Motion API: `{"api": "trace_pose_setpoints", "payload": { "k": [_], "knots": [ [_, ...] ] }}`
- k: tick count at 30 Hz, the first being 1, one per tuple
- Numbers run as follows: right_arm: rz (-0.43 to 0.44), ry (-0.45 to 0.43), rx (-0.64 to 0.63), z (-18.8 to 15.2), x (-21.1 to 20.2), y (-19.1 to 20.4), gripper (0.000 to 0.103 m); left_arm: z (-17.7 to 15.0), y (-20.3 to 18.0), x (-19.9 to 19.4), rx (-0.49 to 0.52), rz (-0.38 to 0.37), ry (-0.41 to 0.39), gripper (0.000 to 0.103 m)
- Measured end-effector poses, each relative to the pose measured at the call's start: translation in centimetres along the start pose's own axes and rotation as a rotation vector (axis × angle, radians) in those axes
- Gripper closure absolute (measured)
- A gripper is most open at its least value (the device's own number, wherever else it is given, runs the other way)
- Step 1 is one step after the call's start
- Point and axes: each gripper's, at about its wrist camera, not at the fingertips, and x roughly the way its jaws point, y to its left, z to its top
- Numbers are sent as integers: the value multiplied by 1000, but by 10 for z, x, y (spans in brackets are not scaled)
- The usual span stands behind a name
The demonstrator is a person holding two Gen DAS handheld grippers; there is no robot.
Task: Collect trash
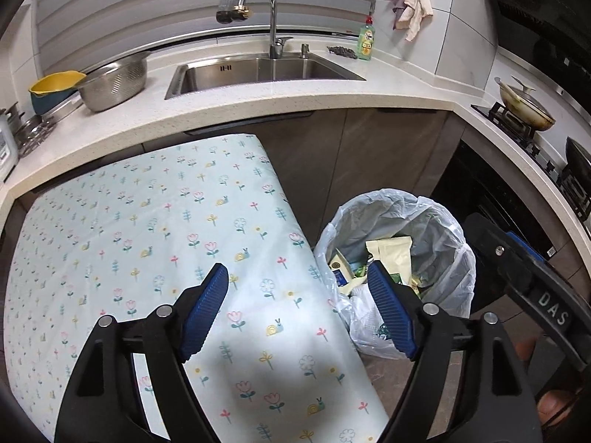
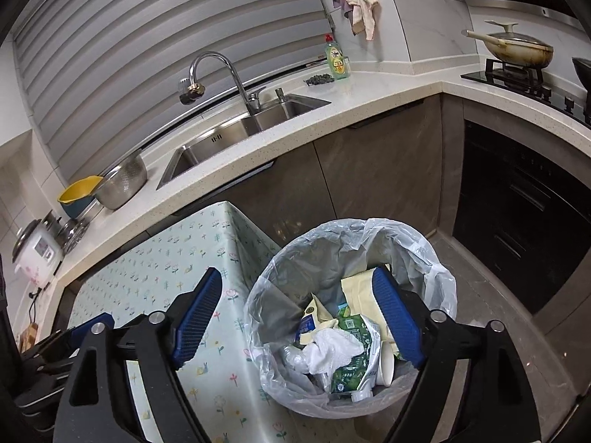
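Observation:
A round bin lined with a white plastic bag [image 1: 388, 197] [image 2: 332, 229] stands on the floor beside the table with a floral cloth [image 1: 147, 240] [image 2: 166, 258]. Inside lie cream paper packs [image 1: 391, 254] [image 2: 358, 288], a green packet [image 2: 354, 336], a crumpled white tissue [image 2: 332, 350] and a paper cup [image 2: 386, 365]. My left gripper [image 1: 295, 269] is open over the table's right edge, with nothing between its blue pads. My right gripper [image 2: 297, 275] is open above the bin's left rim and holds nothing; its right pad [image 2: 395, 317] hangs over the trash.
A pale counter [image 1: 258, 107] curves behind, with a steel sink [image 1: 258, 70], a faucet [image 1: 273, 18], a steel colander [image 1: 114, 81], a yellow bowl [image 1: 51, 86] and a green soap bottle [image 1: 365, 38]. A pan [image 2: 517, 50] sits on the stove. A rice cooker [image 2: 35, 254] stands at the left, and the dark oven front [image 2: 517, 203] is at the right.

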Motion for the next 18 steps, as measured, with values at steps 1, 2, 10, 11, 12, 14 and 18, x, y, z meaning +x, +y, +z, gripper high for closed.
{"api": "trace_pose_setpoints", "payload": {
  "k": [1,2,10,11,12,14,18],
  "knots": [
    [0,3,-10,-1,-2,2,22,0,1,-2,-2,5,-3,25],
    [-2,5,-23,-2,-6,5,22,-1,2,-5,-4,8,-5,23],
    [-20,9,-90,-8,-41,15,19,-13,8,-34,7,68,-46,9],
    [-22,10,-96,-8,-45,15,19,-14,8,-37,9,72,-45,9],
    [-23,11,-101,-9,-50,15,16,-16,8,-40,10,78,-44,9],
    [-22,9,-116,-12,-61,16,9,-22,10,-47,12,96,-42,8],
    [-25,9,-151,-20,-77,20,7,-32,13,-59,8,113,-32,7]
  ]
}}
